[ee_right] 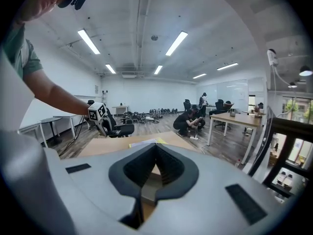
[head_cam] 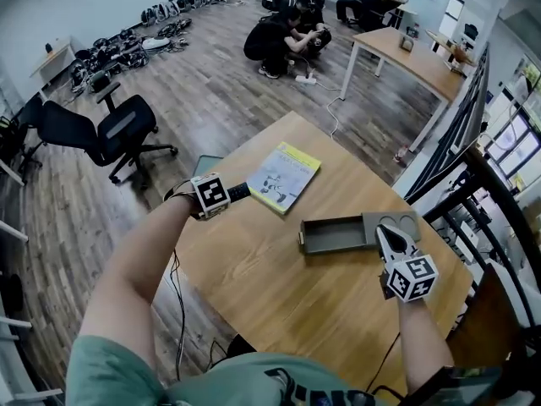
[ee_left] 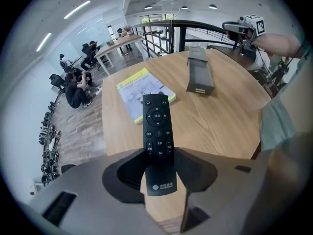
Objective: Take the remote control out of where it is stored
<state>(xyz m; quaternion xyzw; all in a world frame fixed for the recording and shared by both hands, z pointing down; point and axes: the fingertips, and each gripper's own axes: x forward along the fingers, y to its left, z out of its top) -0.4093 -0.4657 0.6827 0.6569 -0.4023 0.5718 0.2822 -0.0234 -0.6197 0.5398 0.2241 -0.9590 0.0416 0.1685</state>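
Observation:
My left gripper (head_cam: 226, 194) (ee_left: 159, 153) is shut on a black remote control (head_cam: 241, 191) (ee_left: 157, 116), gripping its lower end. It hangs over the left edge of the wooden table (head_cam: 279, 286). An open grey drawer box (head_cam: 336, 233) (ee_left: 199, 72) lies on the table's right part, and the drawer looks empty. My right gripper (head_cam: 382, 230) (ee_right: 156, 148) hovers at the drawer's right end, over its grey case (head_cam: 397, 224). Its jaws meet at the tips and nothing shows between them.
A yellow-and-white booklet (head_cam: 286, 176) (ee_left: 144, 92) lies on the table between the two grippers. A black office chair (head_cam: 114, 134) stands left of the table. People crouch on the floor (head_cam: 283, 41) at the back. A black railing (head_cam: 482, 201) runs along the right.

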